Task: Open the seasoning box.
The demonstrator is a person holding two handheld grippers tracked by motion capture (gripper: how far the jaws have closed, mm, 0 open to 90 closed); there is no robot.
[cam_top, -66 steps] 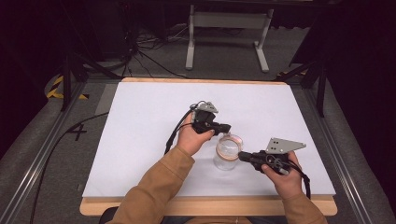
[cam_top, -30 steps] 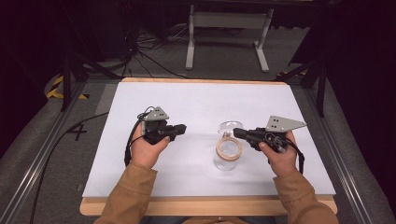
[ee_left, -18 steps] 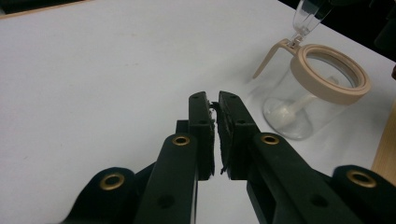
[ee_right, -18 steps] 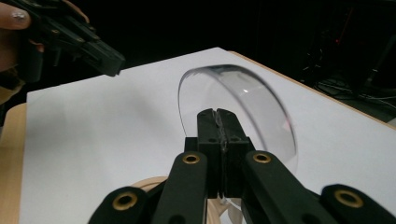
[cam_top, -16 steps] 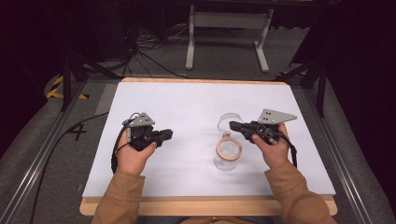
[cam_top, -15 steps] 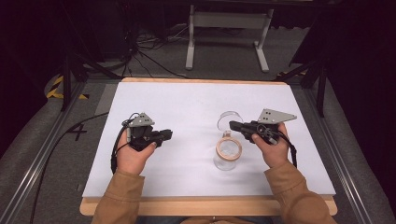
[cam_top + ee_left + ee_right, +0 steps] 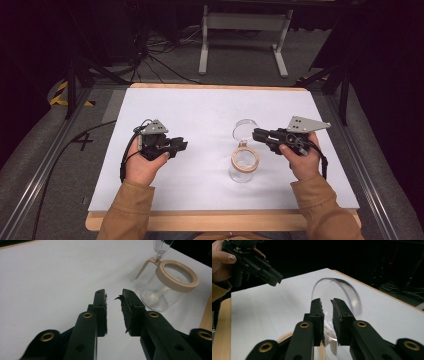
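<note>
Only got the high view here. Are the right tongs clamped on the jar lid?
Observer: No. In the right gripper view the right tongs have just been opening. The clear lid's lower edge sits in the gap, and the pads look to be off it.
Operator: Anything inside the jar?
Observer: Yes. The left gripper view shows a white spoon inside the jar.
Operator: Left tongs carrying anything?
Observer: No. The left tongs have just been opening too, with nothing between them. One pad is frayed at its tip.
</note>
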